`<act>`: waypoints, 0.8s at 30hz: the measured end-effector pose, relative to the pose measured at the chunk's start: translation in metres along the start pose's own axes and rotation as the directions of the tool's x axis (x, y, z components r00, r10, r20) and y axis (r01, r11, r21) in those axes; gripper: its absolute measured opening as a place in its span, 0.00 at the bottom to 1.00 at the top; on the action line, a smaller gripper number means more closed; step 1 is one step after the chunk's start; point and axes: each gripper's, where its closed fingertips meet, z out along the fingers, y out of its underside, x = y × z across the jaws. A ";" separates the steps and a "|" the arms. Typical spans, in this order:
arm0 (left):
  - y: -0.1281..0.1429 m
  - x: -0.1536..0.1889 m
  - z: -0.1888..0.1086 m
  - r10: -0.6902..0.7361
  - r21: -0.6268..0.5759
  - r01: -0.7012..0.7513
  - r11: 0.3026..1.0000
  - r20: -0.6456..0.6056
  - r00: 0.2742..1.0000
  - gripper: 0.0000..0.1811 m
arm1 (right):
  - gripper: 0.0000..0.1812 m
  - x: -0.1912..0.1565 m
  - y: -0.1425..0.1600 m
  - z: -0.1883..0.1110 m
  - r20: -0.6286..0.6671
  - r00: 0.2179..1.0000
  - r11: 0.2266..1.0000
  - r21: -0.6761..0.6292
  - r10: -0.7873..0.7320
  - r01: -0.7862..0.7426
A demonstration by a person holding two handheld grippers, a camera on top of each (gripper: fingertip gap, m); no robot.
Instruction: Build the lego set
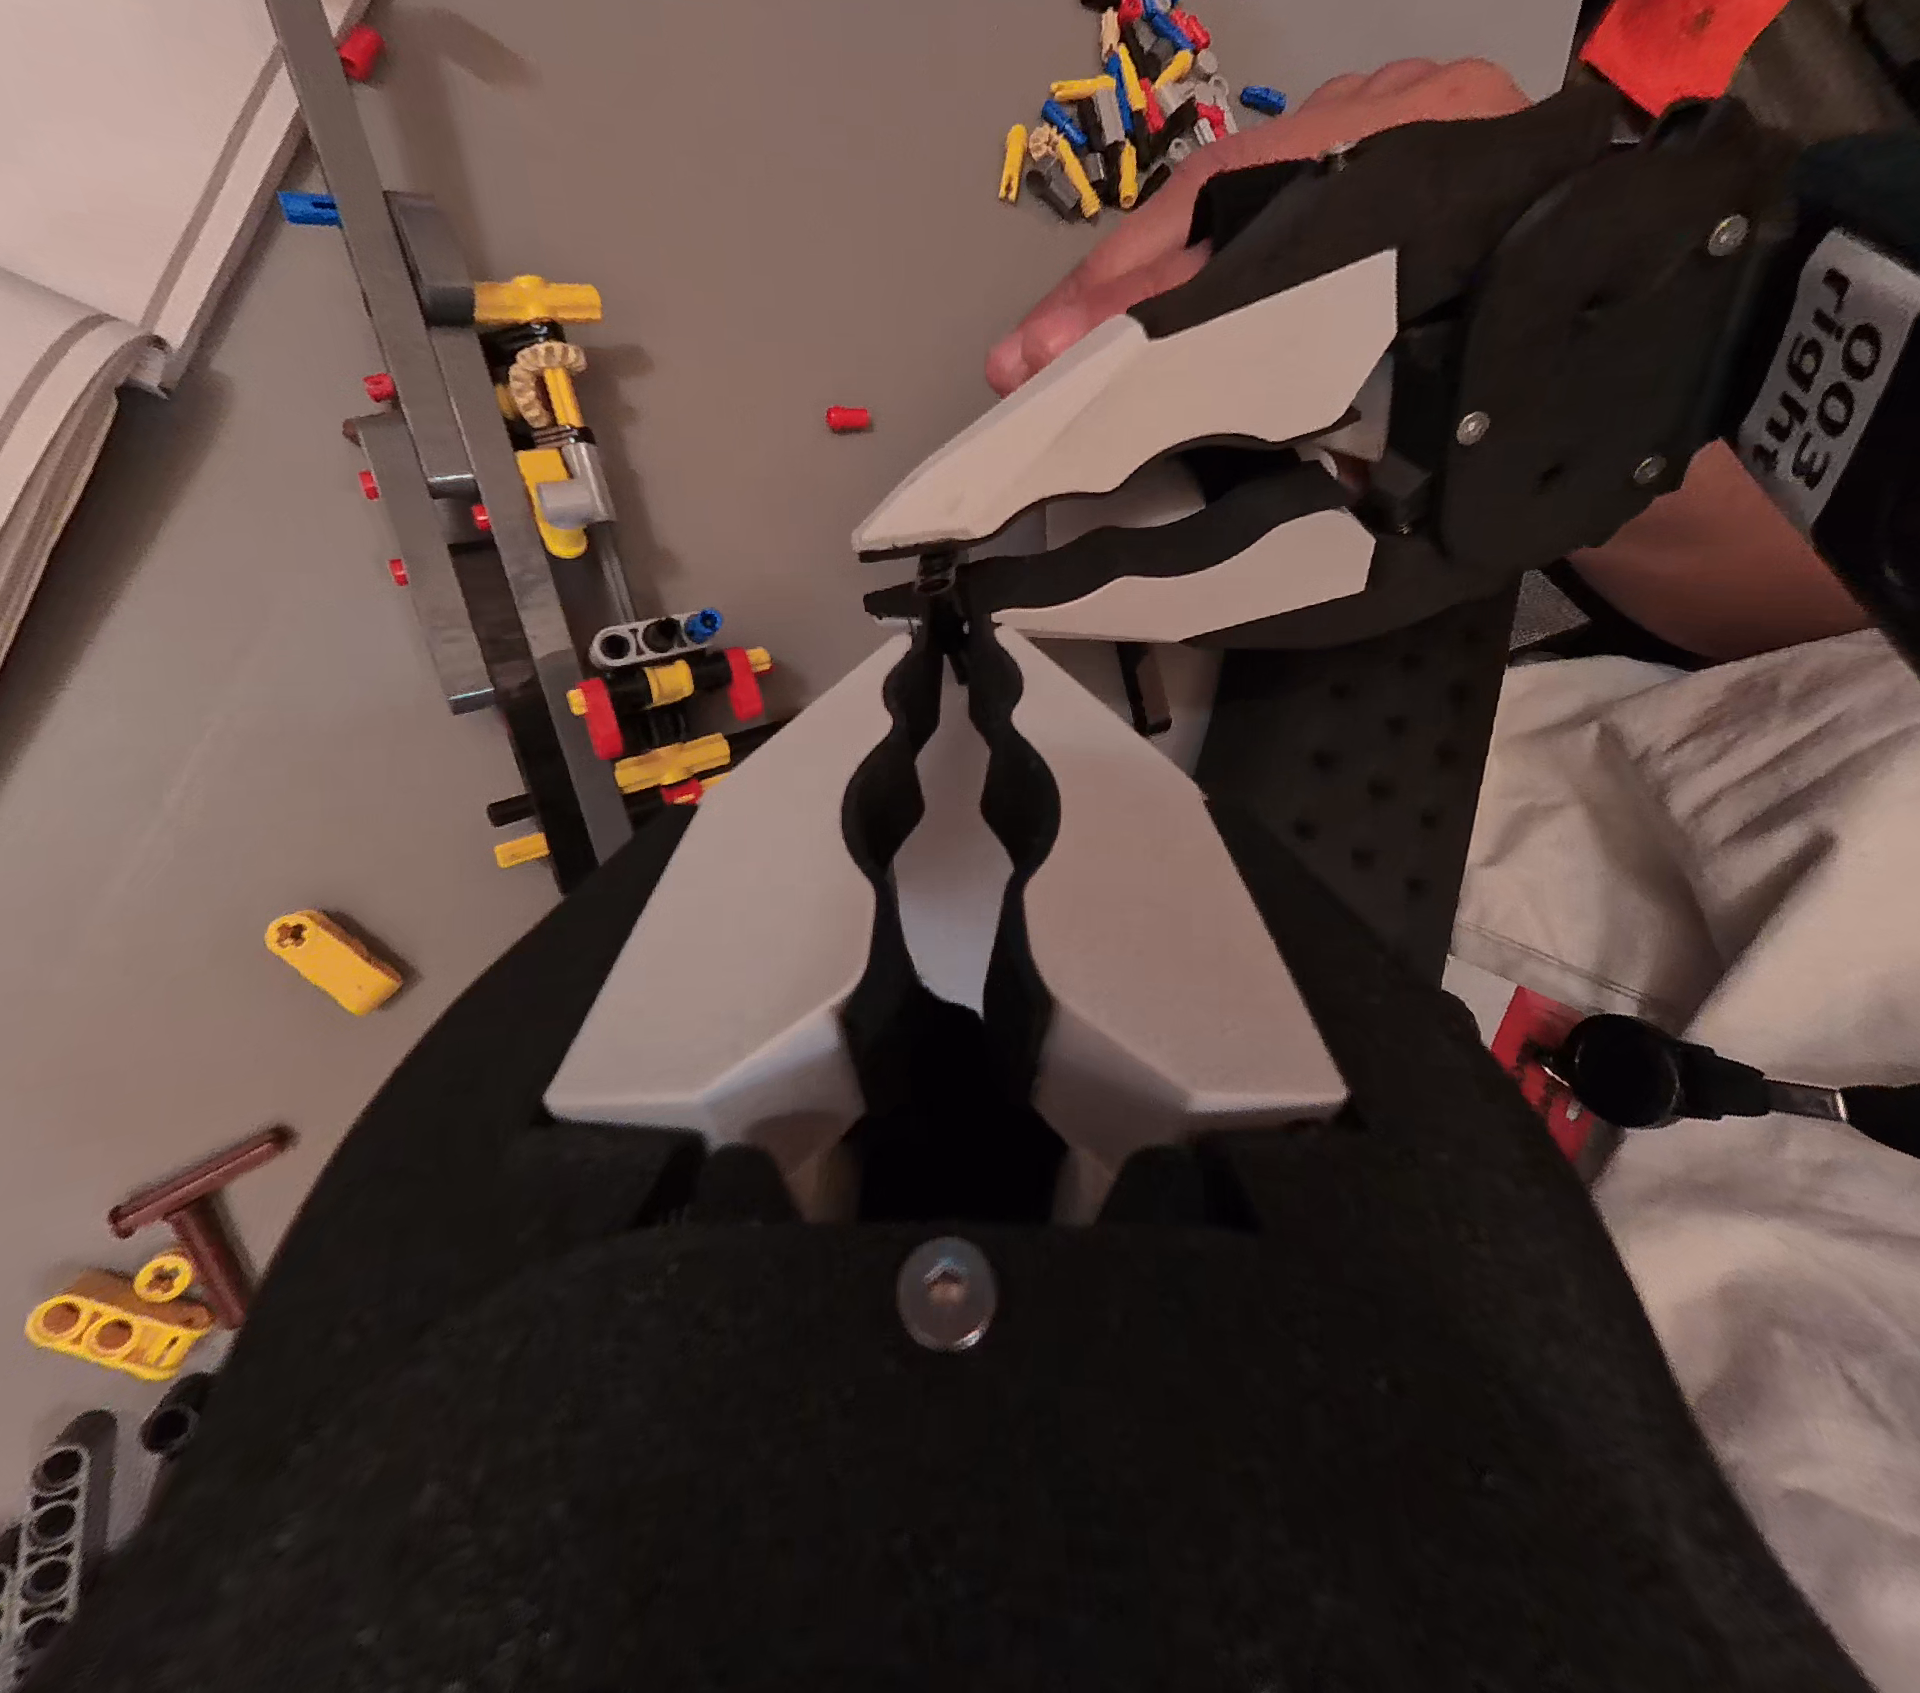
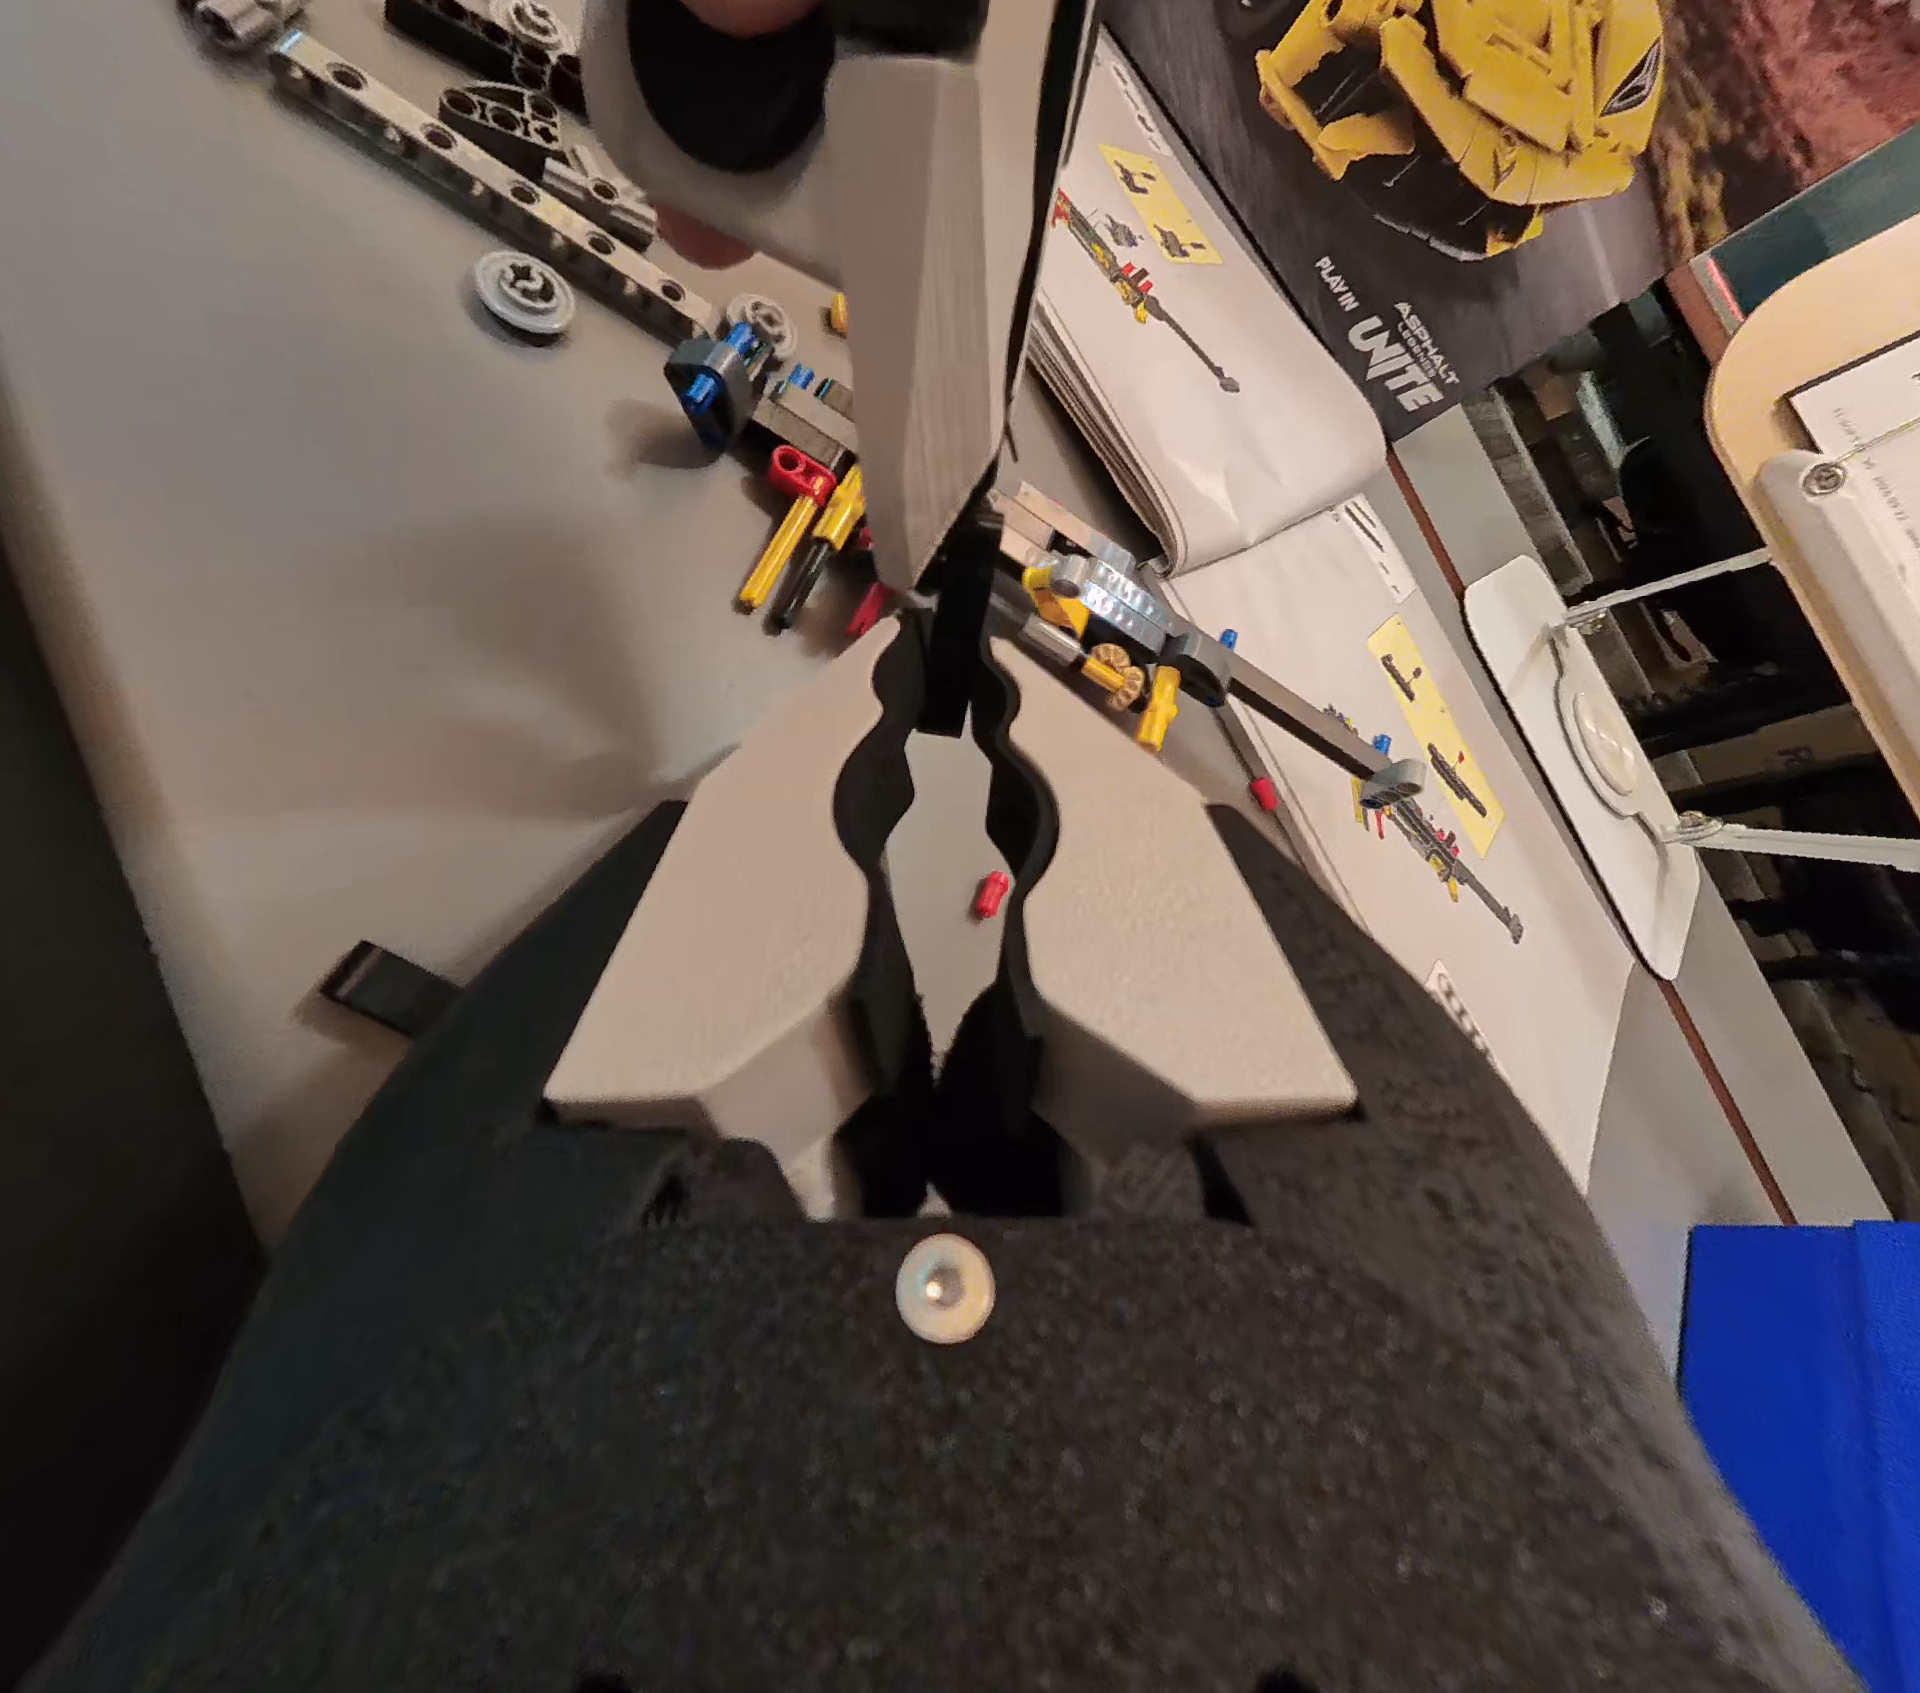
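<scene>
Two claws meet tip to tip above a grey surface (image 1: 644, 116) strewn with building pieces. The left claw (image 1: 940, 656) has its wavy black pads drawn nearly together at the tips, pinching a small black piece (image 1: 933, 589). The right claw (image 1: 914, 578), held by a gloved hand (image 1: 1278, 220), comes in from the side with its tips closed on the same black piece, so that both grip it at once, just above the surface. In the right wrist view the right claw (image 2: 940, 656) shows its own pads close together around a flat black piece (image 2: 951, 656), with the grey finger of the left claw (image 2: 935, 355) reaching down to it from above.

An open instruction booklet (image 2: 1195, 355) lies along one edge of the surface, with the box lid showing a yellow car (image 2: 1455, 2) beyond it. The partly built model (image 1: 488, 500), a long grey beam carrying yellow, black and red parts and a tan gear, lies on the surface just beyond the claws, one end toward the booklet. A heap of small blue, yellow, red and black pins (image 1: 1143, 22) sits near the far edge. A long grey holed beam (image 2: 468, 178) and black beams lie toward the opposite end. A yellow connector (image 1: 332, 963) lies near the left claw's side, and a single red pin (image 1: 847, 418) rests on bare surface between the model and the right claw.
</scene>
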 end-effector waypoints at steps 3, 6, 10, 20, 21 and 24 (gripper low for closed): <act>0.000 0.001 0.000 -0.017 0.016 0.017 1.000 -0.027 1.000 0.02 | 0.04 -0.002 -0.001 0.000 0.028 0.999 0.999 0.011 0.040 -0.041; 0.002 -0.001 0.002 -0.005 0.007 0.005 1.000 -0.009 1.000 0.02 | 0.04 -0.004 0.001 0.002 0.043 0.997 0.998 -0.006 0.057 -0.057; 0.005 0.000 0.003 -0.008 -0.005 0.008 1.000 -0.030 1.000 0.02 | 0.05 -0.008 0.001 0.002 0.074 0.994 0.997 0.006 0.075 -0.075; 0.016 0.000 0.009 -0.012 -0.042 0.009 0.999 -0.052 0.999 0.02 | 0.16 -0.027 -0.009 -0.003 0.174 0.983 0.994 0.077 0.063 -0.077; 0.017 0.002 0.010 -0.012 -0.048 0.009 0.999 -0.061 0.998 0.02 | 0.15 -0.027 -0.010 -0.004 0.172 0.984 0.994 0.085 0.053 -0.068; 0.018 0.004 0.011 -0.014 -0.053 0.010 0.999 -0.077 0.997 0.02 | 0.15 -0.028 -0.011 -0.004 0.165 0.985 0.994 0.092 0.043 -0.058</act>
